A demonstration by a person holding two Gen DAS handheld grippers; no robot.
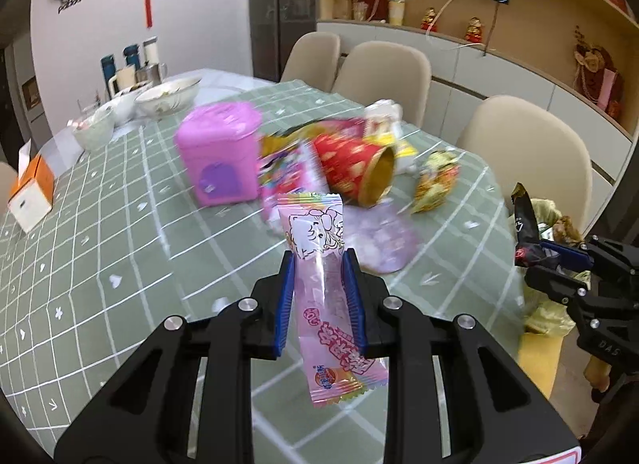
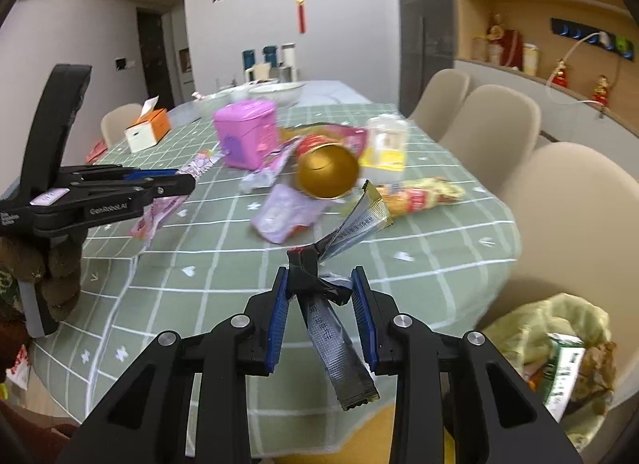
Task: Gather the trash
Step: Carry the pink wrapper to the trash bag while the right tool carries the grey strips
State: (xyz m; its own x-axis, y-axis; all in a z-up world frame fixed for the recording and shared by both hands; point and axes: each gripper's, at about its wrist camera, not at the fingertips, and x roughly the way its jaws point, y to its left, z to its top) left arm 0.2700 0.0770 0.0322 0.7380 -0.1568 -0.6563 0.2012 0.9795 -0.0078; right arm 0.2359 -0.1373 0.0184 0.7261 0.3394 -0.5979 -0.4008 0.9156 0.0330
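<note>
Looking across the big counter (image 1: 120, 224) first: it's got a green checked cloth and a pile of junk in the middle. Beige chairs (image 1: 531, 152) line the far side. Off the counter's near right edge sits a trash bin lined with a pale green bag (image 2: 559, 316), and there's already stuff in it, including a green-and-white carton (image 2: 567, 368) and something brownish I can't make out.

On the counter, a pink plastic box (image 1: 217, 152) with a purple heart on the front stands upright. Right beside it a red and gold paper cup (image 1: 355, 164) lies on its side, gold inside facing the cameras, empty as far as I can see. Around it: colourful snack wrappers, a yellow-and-red wrapper (image 1: 435, 180) lying apart to the right, a purple pouch (image 2: 283, 216) flat in front of the cup. White bowls (image 1: 167, 98) sit at the far end; contents are too blurry to call. An orange-and-white tissue box (image 1: 32, 192) is near the left edge.

The left gripper (image 1: 318, 260) has its blue fingers (image 1: 285, 296) clamped on a long pink candy wrapper (image 1: 323, 284), clear in the middle, cartoon print on top, held up off the cloth.

The right gripper (image 2: 319, 276) has a crumpled black-and-silver sachet wrapper (image 2: 335, 336), gold-edged, pinched at its twisted middle between both fingers, both ends sticking out, just short of the bin.
</note>
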